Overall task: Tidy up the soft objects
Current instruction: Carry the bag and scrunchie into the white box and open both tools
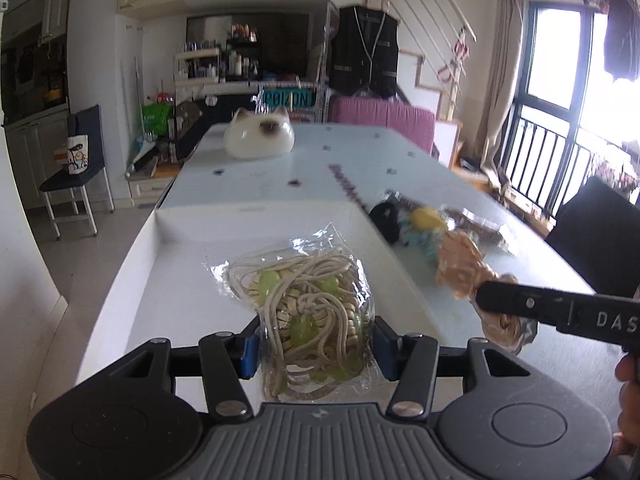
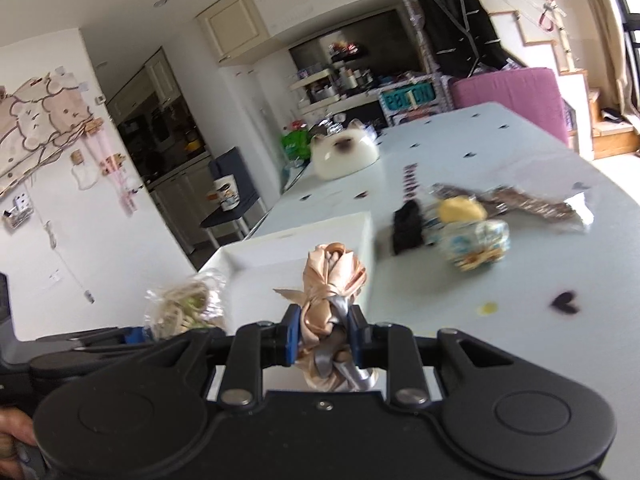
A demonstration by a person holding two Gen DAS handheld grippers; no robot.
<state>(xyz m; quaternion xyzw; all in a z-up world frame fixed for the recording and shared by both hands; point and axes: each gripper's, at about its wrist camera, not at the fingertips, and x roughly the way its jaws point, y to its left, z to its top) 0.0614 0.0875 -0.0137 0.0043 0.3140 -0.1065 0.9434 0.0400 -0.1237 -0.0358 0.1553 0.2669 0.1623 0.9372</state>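
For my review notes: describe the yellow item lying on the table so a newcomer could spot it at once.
Start at the long pale table and its white tray. Just right of the tray's far corner lies a small cluster; the yellow plush ball sits between a black pouch and a brown packet, the only yellow thing there.

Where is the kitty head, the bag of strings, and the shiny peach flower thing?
Cat-head toy (image 1: 259, 132), left wrist view, on its white forehead.
Bag of cords (image 1: 312, 304), left wrist view, on the tangled cords.
Peach satin bundle (image 2: 335, 270), right wrist view, on its top folds.

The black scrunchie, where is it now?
In both views the black scrunchie lies on the table, just right of the white tray and left of the yellow toy.
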